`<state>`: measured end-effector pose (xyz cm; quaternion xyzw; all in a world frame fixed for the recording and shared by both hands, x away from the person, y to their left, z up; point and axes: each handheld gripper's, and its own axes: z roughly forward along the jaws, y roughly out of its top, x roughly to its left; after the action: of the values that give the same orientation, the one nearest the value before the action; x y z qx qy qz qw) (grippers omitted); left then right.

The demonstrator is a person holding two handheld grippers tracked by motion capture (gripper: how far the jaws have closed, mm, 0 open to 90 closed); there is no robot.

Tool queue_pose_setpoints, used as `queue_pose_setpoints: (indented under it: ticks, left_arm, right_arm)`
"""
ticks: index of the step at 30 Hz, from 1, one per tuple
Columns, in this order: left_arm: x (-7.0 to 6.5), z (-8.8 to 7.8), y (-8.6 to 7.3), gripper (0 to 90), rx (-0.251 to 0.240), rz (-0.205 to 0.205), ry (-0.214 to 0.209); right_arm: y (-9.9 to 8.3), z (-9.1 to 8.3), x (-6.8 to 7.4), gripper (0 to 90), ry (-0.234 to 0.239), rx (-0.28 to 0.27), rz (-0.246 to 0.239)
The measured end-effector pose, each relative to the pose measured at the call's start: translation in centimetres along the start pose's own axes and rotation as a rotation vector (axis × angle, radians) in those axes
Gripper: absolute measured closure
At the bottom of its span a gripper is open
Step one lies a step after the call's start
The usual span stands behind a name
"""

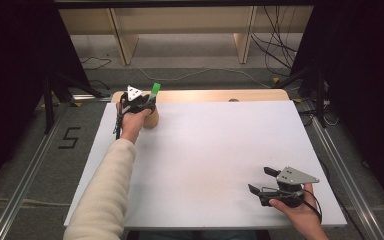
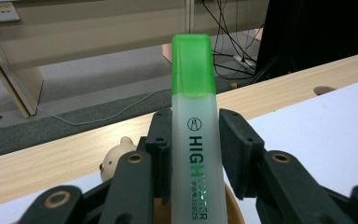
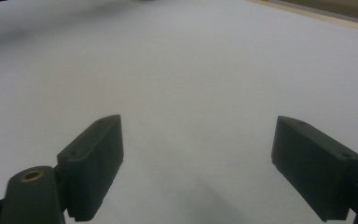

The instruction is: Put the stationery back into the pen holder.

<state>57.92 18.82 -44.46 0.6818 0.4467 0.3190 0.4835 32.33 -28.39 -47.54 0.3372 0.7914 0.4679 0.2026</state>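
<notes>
A green-capped highlighter [image 2: 193, 93] with a pale translucent body printed "HIGH" stands upright between the jaws of my left gripper [image 2: 193, 140], which is shut on it. In the high view this gripper [image 1: 151, 101] holds the highlighter [image 1: 155, 90] at the far left of the table, just above a round wooden cup [image 1: 151, 119]. The cup's rim [image 2: 233, 207] shows beneath the jaws, with a small beige bear figure [image 2: 114, 156] beside it. My right gripper [image 1: 260, 180] rests low near the front right corner, open and holding nothing [image 3: 198, 135].
A white board [image 1: 205, 150] covers most of the wooden table [image 1: 205, 95], whose bare strip at the back has a small hole [image 1: 233, 100]. Beyond the table lie cables [image 1: 275, 45] and wooden shelf legs [image 1: 122, 40] on the floor.
</notes>
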Motion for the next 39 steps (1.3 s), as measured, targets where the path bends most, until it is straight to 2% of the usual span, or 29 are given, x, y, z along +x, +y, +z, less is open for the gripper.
queue_pose_setpoints:
  ticks: [24, 31, 34, 35, 39]
  left_arm:
    - [-0.1, 0.2, -0.7, 66.3, 0.011, 0.026, 0.011]
    - [-0.2, 0.0, -0.8, 66.0, 0.038, 0.059, 0.026]
    - [-0.3, -0.2, -0.7, 63.9, 0.037, 0.055, 0.029]
    - [-0.3, -0.3, -0.6, 60.8, 0.040, 0.057, 0.031]
    - [-0.5, -0.7, -0.3, 59.2, 0.050, 0.079, 0.034]
  right_arm:
    - [0.0, 0.0, 0.0, 17.5, 0.000, 0.000, 0.001]
    - [0.0, 0.0, 0.0, 17.5, 0.000, 0.004, 0.003]
    - [0.0, 0.0, 0.0, 17.5, 0.000, 0.004, 0.003]
    - [0.0, 0.0, 0.0, 17.5, -0.001, 0.007, 0.003]
    - [0.0, 0.0, 0.0, 17.5, 0.001, 0.003, 0.004]
